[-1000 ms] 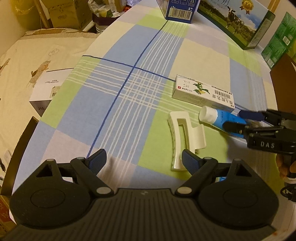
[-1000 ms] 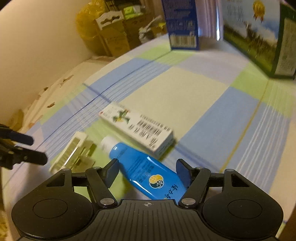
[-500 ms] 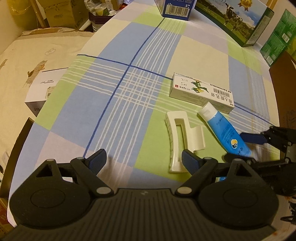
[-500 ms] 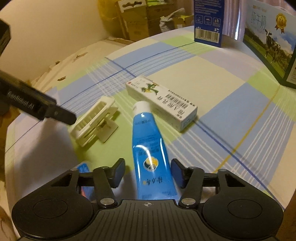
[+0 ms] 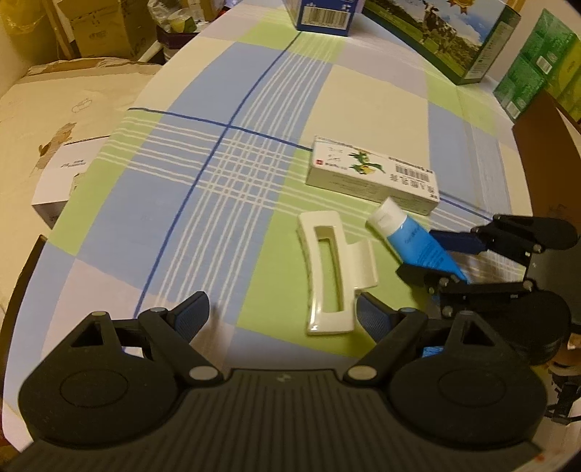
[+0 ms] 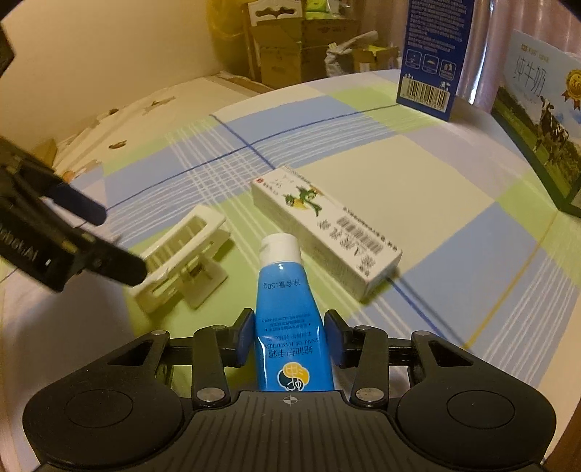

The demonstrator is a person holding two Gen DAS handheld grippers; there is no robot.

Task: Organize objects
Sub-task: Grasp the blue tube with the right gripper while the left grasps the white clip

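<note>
Two low, close wrist views, apparently converging on hair clip (image 5: 328, 270).

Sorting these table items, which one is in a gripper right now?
The blue tube: the right gripper is shut on it. The white hair clip and carton lie free.

A checked tablecloth (image 5: 225, 174) of blue, green and cream squares filled the middle of both views. At the upper edge of the frame stood a blue carton (image 6: 432, 54) with a barcode, and to its right a milk box (image 6: 541, 116) showing cows. Green packages (image 5: 533, 76) sat upper right, brown cardboard boxes (image 5: 101, 32) upper left.
</note>
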